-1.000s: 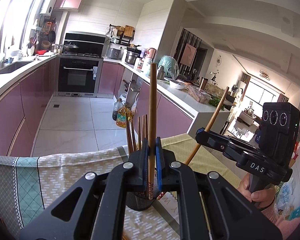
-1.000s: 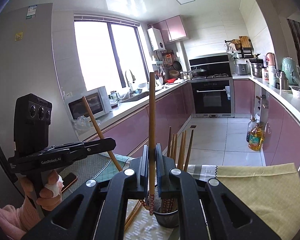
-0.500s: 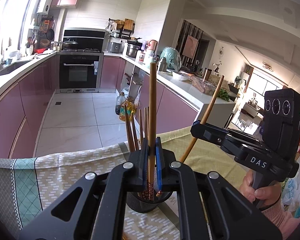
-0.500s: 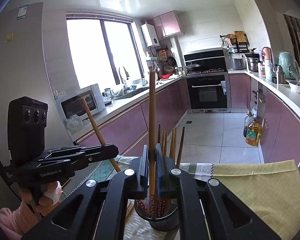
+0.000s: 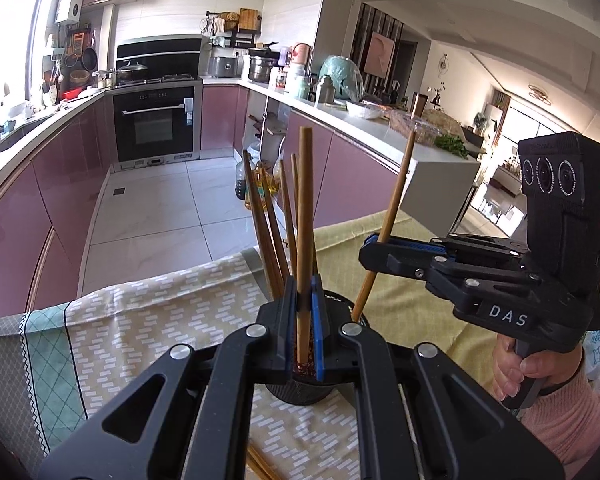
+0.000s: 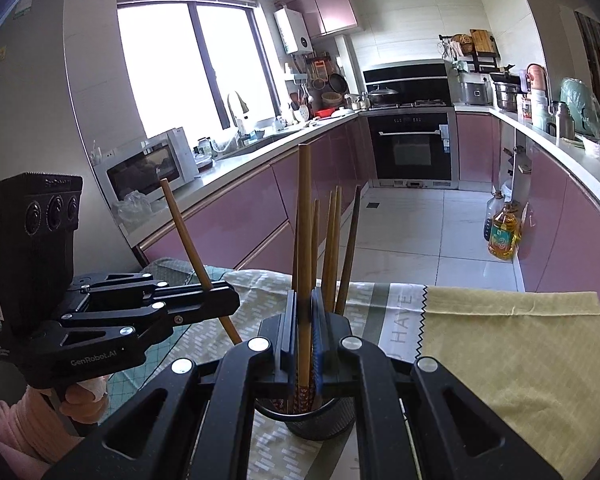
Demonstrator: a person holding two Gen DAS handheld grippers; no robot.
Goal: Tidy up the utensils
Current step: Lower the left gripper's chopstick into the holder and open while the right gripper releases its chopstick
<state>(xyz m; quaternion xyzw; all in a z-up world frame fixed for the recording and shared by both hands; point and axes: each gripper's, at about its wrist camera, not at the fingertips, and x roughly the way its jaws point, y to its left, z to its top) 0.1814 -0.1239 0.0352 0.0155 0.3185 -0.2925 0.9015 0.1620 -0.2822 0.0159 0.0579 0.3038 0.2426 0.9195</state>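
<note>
On the cloth-covered table: a black mesh holder [image 6: 320,420] stands near the table's edge, on a patterned cloth [image 5: 148,320] beside a plain yellow cloth [image 6: 520,340].
Left gripper [image 5: 305,320]: clamped tight on one wooden chopstick [image 5: 304,240], held nearly upright; the chopstick's patterned lower end dips into the mouth of the holder.
Right gripper [image 6: 305,328]: likewise closed on a single wooden chopstick [image 6: 304,260], upright, its decorated tip reaching down inside the holder.
Each gripper seen from the other: the right one [image 5: 370,246] comes in from the right of the left wrist view, its chopstick [image 5: 392,216] slanted with the lower end at the holder's rim; the left one [image 6: 230,298] enters from the left of the right wrist view, its chopstick [image 6: 192,248] slanted too.
Holder contents: several more chopsticks [image 6: 332,248] already stand in it, leaning slightly apart.
Loose chopsticks [image 5: 260,464]: a few ends lie flat on the cloth at the bottom of the left wrist view.
Person: a hand [image 5: 520,372] in a pink sleeve [image 5: 568,420] grips the right handle; another hand [image 6: 84,398] grips the left.
</note>
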